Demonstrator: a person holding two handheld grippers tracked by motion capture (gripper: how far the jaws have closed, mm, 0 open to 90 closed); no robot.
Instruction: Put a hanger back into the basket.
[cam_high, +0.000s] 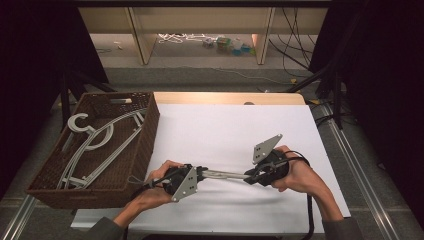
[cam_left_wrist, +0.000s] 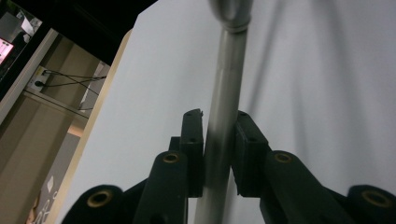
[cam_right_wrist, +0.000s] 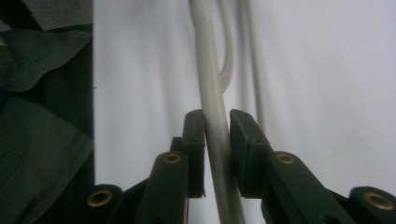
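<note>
High view: grey clothes hanger (cam_high: 225, 174) spanned between left gripper (cam_high: 202, 173) and right gripper (cam_high: 248, 177) near desk's front edge, both pinching its bar. Other hangers (cam_high: 95, 145) lay in wicker basket (cam_high: 145, 145) at left edge. Judged: pickup done, transfer to basket remained.
</note>
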